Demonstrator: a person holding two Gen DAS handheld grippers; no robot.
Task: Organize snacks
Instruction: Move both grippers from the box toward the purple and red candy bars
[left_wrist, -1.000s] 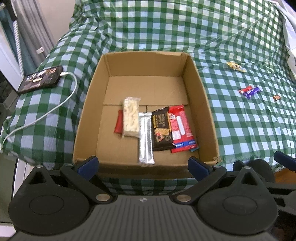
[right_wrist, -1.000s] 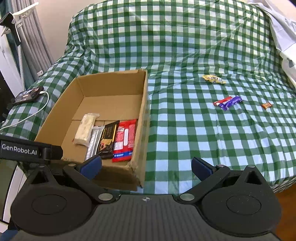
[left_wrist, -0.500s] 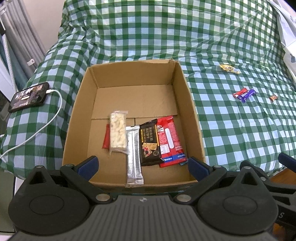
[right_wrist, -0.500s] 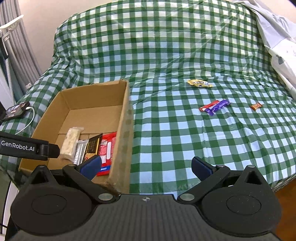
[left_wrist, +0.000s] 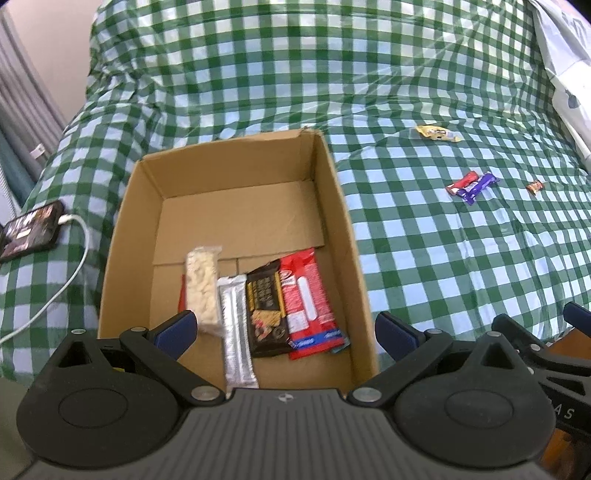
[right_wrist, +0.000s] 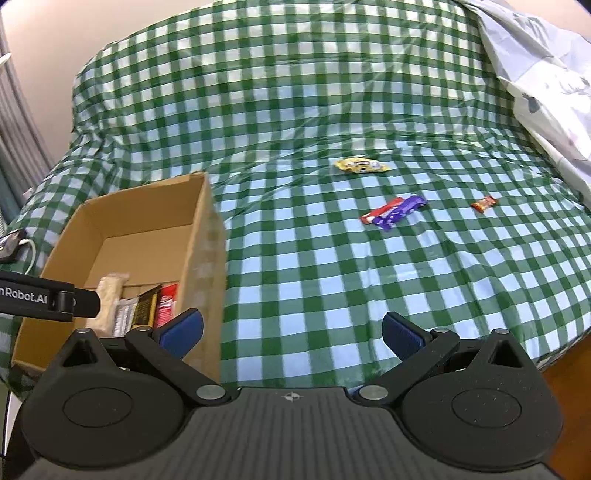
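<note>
While both grippers hang above the near edge of the bed, neither one carries anything. The left gripper (left_wrist: 283, 328) is positioned over the near end of the cardboard box (left_wrist: 343, 236), with its blue-tipped fingers (left_wrist: 175, 328) spread wide apart and empty. The right gripper (right_wrist: 291, 330) is positioned over the green checked bedspread (right_wrist: 314, 277), just to the right of the box, with its fingers likewise spread wide apart and empty.

Contents of the box, left to right along the near half of the floor:
- a red wrapper (left_wrist: 181, 295), mostly hidden under its neighbour;
- a pale rice bar (left_wrist: 201, 284) in clear wrap, lying partly on the red wrapper;
- a silver bar (left_wrist: 236, 332), lengthwise;
- a dark chocolate pack (left_wrist: 266, 310), overlapping the edge of the next item;
- a red snack pack (left_wrist: 308, 302), close to the right wall.
The far half of the box floor is bare cardboard.

Loose snacks on the bedspread, well apart from the box on its right side:
- a yellow candy bar (right_wrist: 361, 165), farthest back;
- a red bar (right_wrist: 382, 211) and a purple bar (right_wrist: 400, 211), touching side by side;
- a small orange candy (right_wrist: 484, 203), farther right.

A phone (left_wrist: 31, 230) with a white cable (left_wrist: 75, 266) plugged in lies on the bedspread left of the box.
</note>
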